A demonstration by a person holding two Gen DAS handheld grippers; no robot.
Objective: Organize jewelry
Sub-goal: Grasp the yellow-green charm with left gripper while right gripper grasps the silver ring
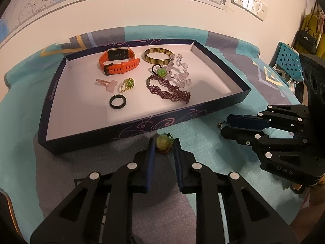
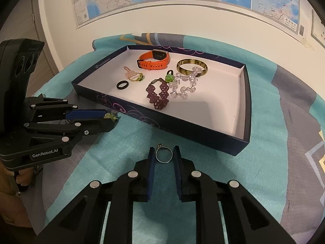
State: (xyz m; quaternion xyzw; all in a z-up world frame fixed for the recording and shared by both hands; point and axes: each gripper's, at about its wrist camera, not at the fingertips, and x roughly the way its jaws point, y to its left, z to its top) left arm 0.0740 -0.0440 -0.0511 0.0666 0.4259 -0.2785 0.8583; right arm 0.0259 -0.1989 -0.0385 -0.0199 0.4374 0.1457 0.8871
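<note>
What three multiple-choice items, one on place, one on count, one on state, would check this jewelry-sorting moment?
1. Where does the orange watch lie?
A. far end of the tray
B. on the blanket
C. between gripper fingers

2. How many black rings are in the tray?
A. none
B. one
C. three

3. What is between the right hand-held gripper's fingers?
A. nothing
B. a clear-bead bracelet
C. a silver ring

Key: A, it sits by the tray's back wall; B, a single black band shows; C, the blue pads flank the ring on the blanket.
</note>
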